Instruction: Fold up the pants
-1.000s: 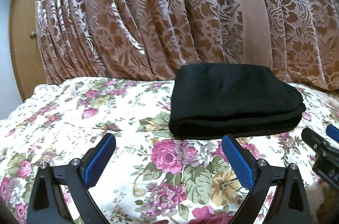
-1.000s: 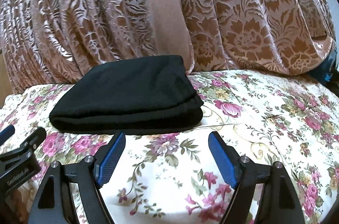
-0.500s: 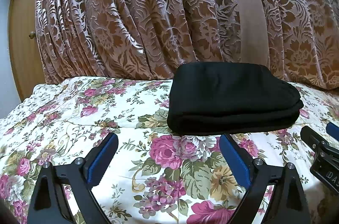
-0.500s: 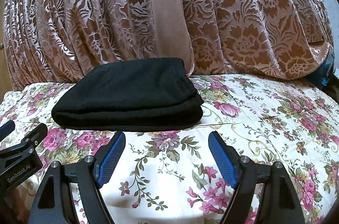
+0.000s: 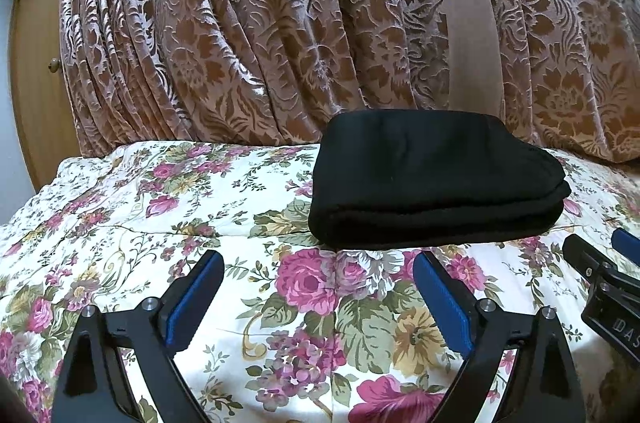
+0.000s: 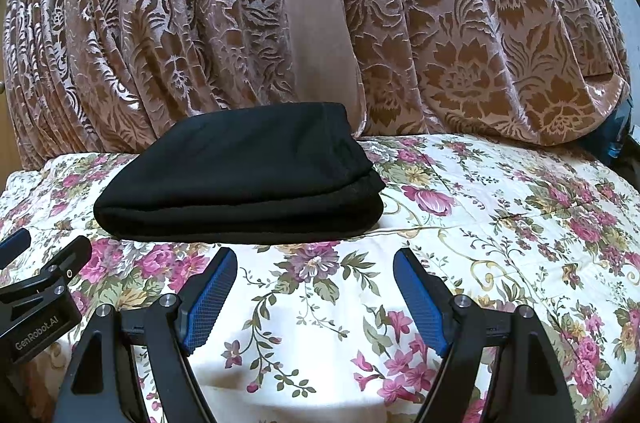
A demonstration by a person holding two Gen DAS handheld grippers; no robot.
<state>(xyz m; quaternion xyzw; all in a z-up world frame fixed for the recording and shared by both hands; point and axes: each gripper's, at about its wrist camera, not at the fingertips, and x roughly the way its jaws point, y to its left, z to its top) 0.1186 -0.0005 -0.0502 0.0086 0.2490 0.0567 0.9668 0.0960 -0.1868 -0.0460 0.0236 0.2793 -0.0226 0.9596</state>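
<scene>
- Black pants (image 5: 436, 179) lie folded in a thick stack on the bed's floral bedspread (image 5: 168, 207), near its far edge.
- Brown patterned curtains (image 5: 248, 23) hang right behind the stack.
- Left tongs (image 5: 316, 287) stand wide open, holding nothing, short of the pants.
- Right tongs (image 6: 316, 283) likewise gape empty, beside the left.

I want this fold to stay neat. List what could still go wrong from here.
The folded black pants lie near the curtain; a brush could shift them. Their stacked layers look loose along the front edge and might slump. Both the left gripper and right gripper hover open nearby and could snag the floral bedspread.
</scene>
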